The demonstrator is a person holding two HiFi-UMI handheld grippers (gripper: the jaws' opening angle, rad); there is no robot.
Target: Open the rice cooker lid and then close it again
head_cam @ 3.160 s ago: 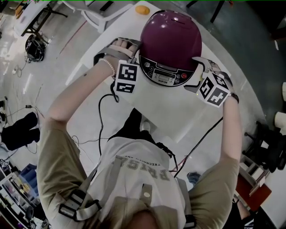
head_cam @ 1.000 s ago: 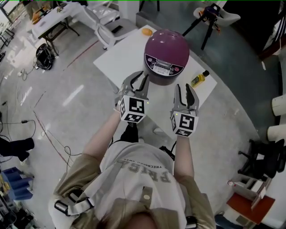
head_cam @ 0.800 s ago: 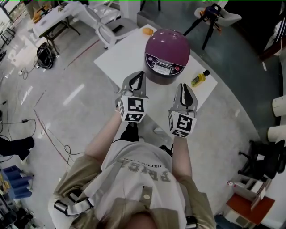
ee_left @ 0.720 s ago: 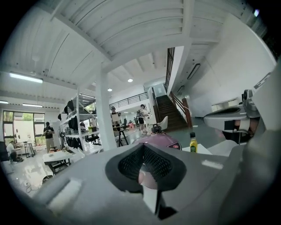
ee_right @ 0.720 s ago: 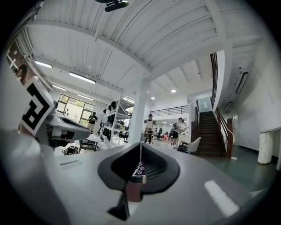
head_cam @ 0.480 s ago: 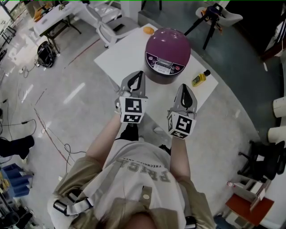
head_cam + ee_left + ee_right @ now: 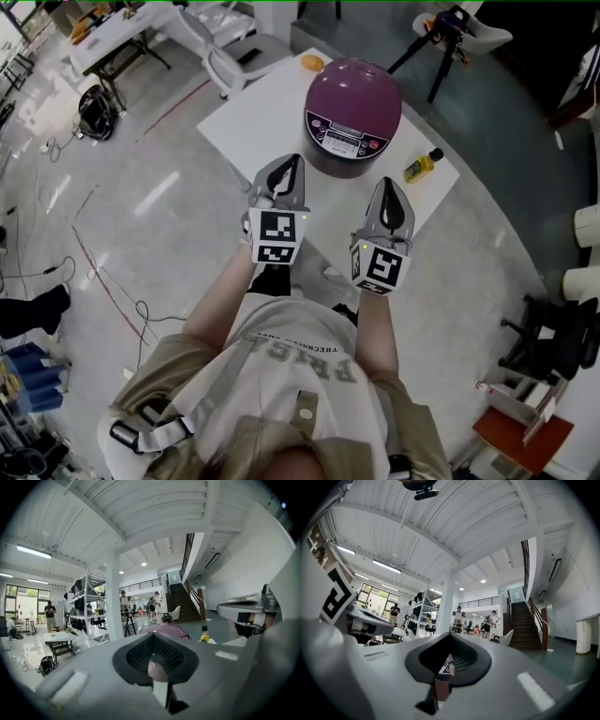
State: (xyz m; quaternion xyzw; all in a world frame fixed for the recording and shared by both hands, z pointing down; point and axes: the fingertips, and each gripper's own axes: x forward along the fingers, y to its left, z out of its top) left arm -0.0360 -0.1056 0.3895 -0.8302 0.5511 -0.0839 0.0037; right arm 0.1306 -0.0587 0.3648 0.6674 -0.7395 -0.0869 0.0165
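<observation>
The purple rice cooker stands on the white table with its lid down and its control panel facing me. Both grippers hang in the air on my side of the cooker, side by side, apart from it and touching nothing. My left gripper is shut and empty, and so is my right gripper. In the left gripper view the shut left gripper points toward the cooker's dome. The right gripper view shows the right gripper shut, with the cooker hidden behind it.
A small yellow bottle lies on the table right of the cooker, and an orange object sits at the far edge. Chairs, a tripod and floor cables surround the table. People stand far off by shelves.
Three seconds ago both grippers flanked the cooker; they have since drawn back toward me. Over the last second both pairs of jaws went from open to shut, hands nearly still.
</observation>
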